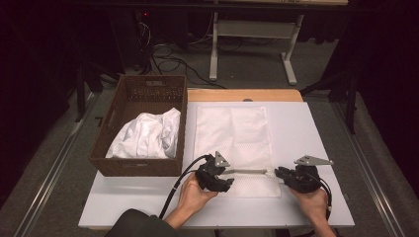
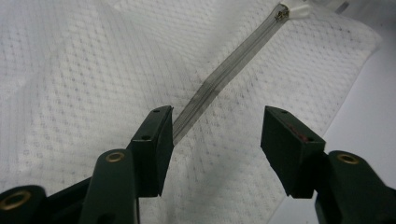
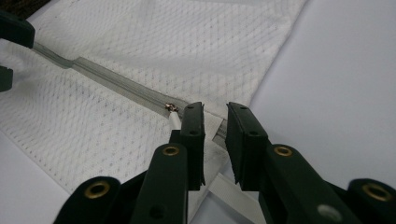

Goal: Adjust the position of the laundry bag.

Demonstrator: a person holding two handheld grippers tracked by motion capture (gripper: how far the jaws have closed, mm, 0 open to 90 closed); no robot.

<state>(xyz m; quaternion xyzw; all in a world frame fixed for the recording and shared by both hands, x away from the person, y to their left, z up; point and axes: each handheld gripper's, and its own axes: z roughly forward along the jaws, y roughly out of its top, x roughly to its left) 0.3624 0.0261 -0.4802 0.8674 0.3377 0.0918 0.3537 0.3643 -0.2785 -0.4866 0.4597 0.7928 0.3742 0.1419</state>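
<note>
In the right gripper view, the two black jaws of the right gripper (image 3: 215, 122) rise from the bottom of the frame and stand narrow, with only a thin gap. Between them lies the white corner of the mesh laundry bag (image 3: 154, 56), just beside the small metal zipper pull (image 3: 172, 107). I cannot tell if the pads already press on the fabric.

In the left gripper view, the left gripper (image 2: 217, 135) has its jaws wide apart over the bag (image 2: 84, 84). The grey zipper (image 2: 219, 79) runs from the lower middle to the upper right of the frame, and its near end is at the left jaw.

In the high view, the bag (image 1: 232, 131) lies flat in the middle of the white tabletop (image 1: 316, 143), and the brown basket (image 1: 143, 168) with white cloth (image 1: 146, 136) stands at its left.

I judge the step to be taking hold of both ends of the zipper in order to open it. Next, the right jaws need a firm grip at the pull end, and the left jaws must close on the other end, so the bag is steady.
</note>
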